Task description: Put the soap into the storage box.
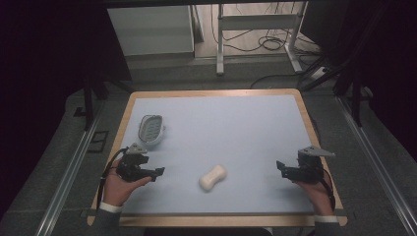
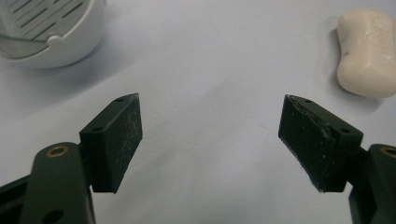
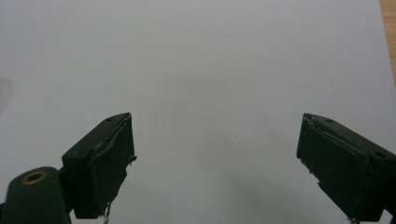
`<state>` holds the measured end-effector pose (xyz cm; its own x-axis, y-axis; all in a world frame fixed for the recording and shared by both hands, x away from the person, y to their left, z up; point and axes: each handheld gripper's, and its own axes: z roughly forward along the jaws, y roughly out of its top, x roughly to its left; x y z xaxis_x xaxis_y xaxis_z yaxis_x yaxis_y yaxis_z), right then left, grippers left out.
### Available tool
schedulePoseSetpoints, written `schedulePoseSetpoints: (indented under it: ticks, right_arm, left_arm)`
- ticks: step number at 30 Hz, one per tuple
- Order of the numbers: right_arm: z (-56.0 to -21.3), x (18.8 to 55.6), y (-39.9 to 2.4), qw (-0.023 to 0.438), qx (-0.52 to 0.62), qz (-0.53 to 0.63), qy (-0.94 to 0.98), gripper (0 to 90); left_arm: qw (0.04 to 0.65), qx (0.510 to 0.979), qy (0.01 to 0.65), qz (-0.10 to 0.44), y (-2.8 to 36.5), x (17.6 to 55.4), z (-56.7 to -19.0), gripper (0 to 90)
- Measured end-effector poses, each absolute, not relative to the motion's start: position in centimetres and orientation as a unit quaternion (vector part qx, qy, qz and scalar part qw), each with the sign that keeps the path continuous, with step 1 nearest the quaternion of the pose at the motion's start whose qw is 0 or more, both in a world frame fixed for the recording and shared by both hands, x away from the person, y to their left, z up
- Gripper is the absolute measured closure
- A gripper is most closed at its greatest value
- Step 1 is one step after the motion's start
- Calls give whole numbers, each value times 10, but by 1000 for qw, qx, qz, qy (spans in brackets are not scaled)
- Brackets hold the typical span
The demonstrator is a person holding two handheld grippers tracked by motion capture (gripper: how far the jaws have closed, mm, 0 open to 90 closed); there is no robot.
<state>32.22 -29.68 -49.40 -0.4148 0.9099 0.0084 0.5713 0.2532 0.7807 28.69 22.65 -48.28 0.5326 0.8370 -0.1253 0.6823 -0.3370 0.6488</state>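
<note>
- The bar of soap (image 1: 213, 177) lies on the blue mat (image 1: 236, 128) near its front edge, a little left of the middle, between the two grippers and touching neither.
- The soap dish (image 1: 150, 129) stands near the mat's left edge, behind the left gripper (image 1: 158, 173) and well apart from the soap.
- The left gripper's jaws stand wide apart with nothing between them; the right gripper (image 1: 279, 167), near the front right corner, is likewise spread and empty.
- The soap looks light, rigid and smooth, so probably slippery; it is waisted in the middle, and clamping across that narrow waist should give the surest hold.
- The dish looks like light hard plastic; its rim seems the place to grip it.
- The left gripper view adds detail: the soap (image 2: 369, 52) carries faint embossing, and the dish (image 2: 52, 29) has a slotted drain insert.
- The right gripper view looks along its jaws at bare mat (image 3: 210, 70).
</note>
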Motion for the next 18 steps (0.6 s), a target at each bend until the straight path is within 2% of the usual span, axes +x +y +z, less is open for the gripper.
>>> schedulePoseSetpoints:
  ticks: [18]
  right_arm:
    - [-498, 322, -299, 224, 490, 367, 758, 112]
  left_arm:
    - [329, 832, 437, 96, 194, 295, -462, 220]
